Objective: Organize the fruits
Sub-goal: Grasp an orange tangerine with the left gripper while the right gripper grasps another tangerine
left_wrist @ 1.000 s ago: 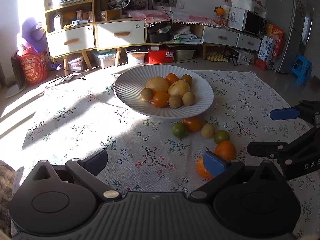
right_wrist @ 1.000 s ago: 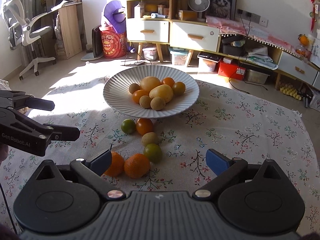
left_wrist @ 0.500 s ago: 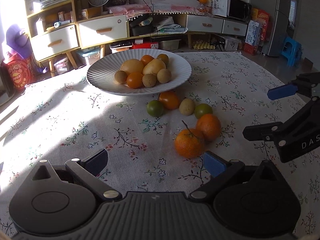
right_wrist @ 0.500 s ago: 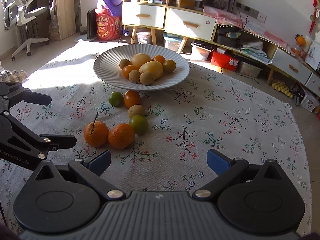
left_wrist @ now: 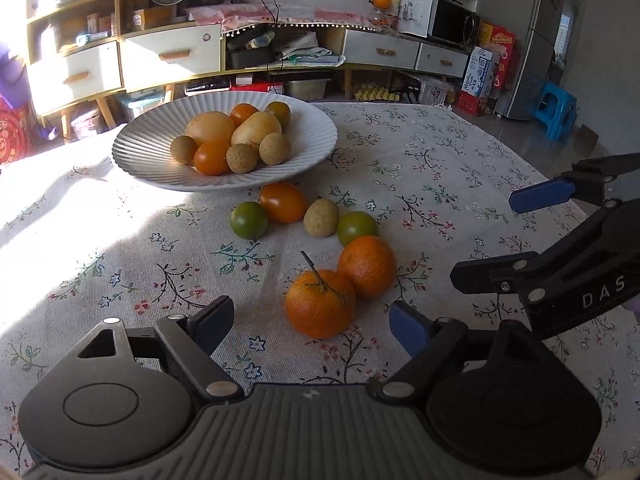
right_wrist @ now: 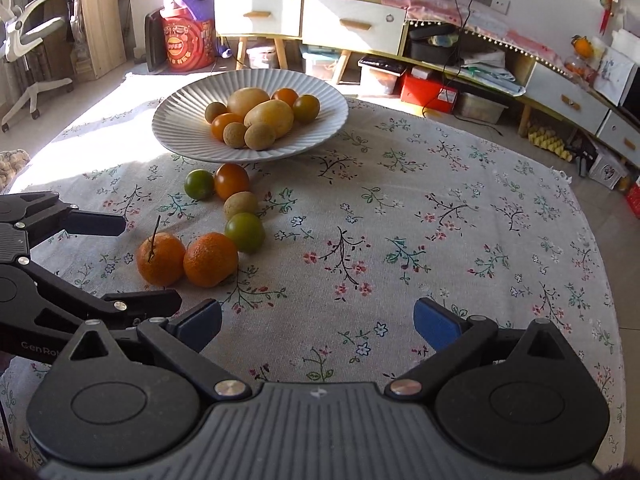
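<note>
Both jaws stand spread wide and hold nothing. On my left gripper point(left_wrist: 310, 322), at the bottom of the left wrist view, the two fingers flank the stemmed orange point(left_wrist: 320, 303), which lies on the cloth just ahead of the gap between them. A second orange point(left_wrist: 367, 266) touches it on the upper right. My right gripper point(right_wrist: 318, 320), at the bottom of the right wrist view, faces bare floral tablecloth point(right_wrist: 440, 220); the same two oranges lie left of centre there, just beyond its left finger.

Above the oranges in the left wrist view runs a short row of loose fruit: a green citrus point(left_wrist: 357, 227) touching the second orange, a tan kiwi-like fruit point(left_wrist: 321, 217), an orange-red tomato-like fruit point(left_wrist: 282, 202) and another green citrus point(left_wrist: 248, 219).

The ribbed white plate point(left_wrist: 312, 136) sits in the upper centre-left of that view, just behind the row, with its rim overhanging the tomato-like fruit. It carries a heap of yellow, orange and brown fruit point(left_wrist: 236, 138).
</note>
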{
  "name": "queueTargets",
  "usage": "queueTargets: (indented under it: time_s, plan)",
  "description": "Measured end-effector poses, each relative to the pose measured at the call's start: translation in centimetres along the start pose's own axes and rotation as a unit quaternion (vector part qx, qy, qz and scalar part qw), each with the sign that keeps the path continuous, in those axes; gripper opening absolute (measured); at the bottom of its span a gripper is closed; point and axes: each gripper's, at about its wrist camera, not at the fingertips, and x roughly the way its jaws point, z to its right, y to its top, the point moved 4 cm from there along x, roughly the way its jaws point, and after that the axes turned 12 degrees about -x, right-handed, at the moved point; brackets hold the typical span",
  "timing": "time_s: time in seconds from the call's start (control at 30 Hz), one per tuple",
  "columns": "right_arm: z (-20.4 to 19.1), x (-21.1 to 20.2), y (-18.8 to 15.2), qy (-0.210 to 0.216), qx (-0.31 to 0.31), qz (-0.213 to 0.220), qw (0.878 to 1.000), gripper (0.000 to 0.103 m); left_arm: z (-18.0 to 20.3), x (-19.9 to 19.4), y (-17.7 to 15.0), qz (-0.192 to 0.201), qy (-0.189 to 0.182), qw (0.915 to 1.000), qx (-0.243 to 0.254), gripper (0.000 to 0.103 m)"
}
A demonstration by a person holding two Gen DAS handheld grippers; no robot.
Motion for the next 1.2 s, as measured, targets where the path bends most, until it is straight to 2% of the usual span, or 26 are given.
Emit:
queueTargets:
  time_s: [0.17,0.3,0.73,1.0,1.2]
  plan:
    - [0.0,0.0,0.1,0.006,0.001,-0.001,1.0,0.102,0.4,0.1,0.1,0.003,-0.009,0.9999,0.006,0.051]
    - [0.0,0.0,0.2,0.008,-0.001,0.0,1.0,0.102,0.4,0.2,0.2,0.0,-0.007,0.9999,0.009,0.025]
    - [-0.9,0.1,1.1,0.02,-0.004,0.001,1.0,0.102,-2.2,-1.4,0.5,-0.008,0.028,0.9994,-0.017,0.024]
    - [-2.9,1.1,2.1,0.028,-0.022,-0.008,0.999,0.102,-3.6,-2.4,0.4,-0.012,0.042,0.9985,-0.031,0.024]
    - [-4.9,1.9,2.8,0.021,-0.059,-0.007,0.998,0.09,-4.1,-3.0,0.4,-0.012,0.043,0.9983,-0.036,0.024]
